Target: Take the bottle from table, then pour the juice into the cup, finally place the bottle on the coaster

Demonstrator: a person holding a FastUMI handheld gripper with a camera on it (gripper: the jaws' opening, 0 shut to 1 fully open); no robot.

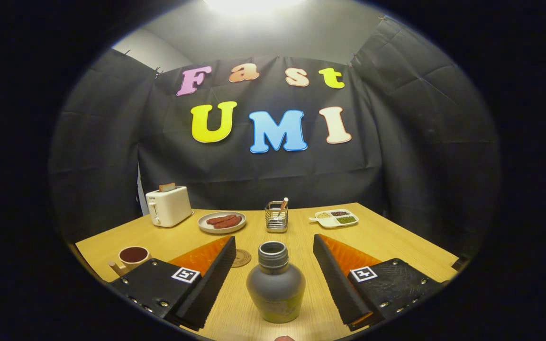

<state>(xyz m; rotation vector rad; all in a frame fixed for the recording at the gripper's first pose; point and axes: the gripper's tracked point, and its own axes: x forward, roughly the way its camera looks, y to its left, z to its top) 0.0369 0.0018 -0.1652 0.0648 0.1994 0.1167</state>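
wood table (396,237), black cloth behind | bottle (275,284) upright at bottom centre, uncapped | gripper (273,270) wide open, holding nothing, fingers either side, not touching | tip: squeeze the belly evenly, keep it upright

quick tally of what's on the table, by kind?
Bottle, between the open jaws of the gripper: 1
Cup: 1
Coaster: 1
Toaster: 1
Plate of sausages: 1
Utensil holder: 1
Divided dish: 1
Total: 7

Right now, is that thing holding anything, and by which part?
Nothing is held. The bottle stands upright on the table between the open jaws of the gripper, with gaps on both sides.
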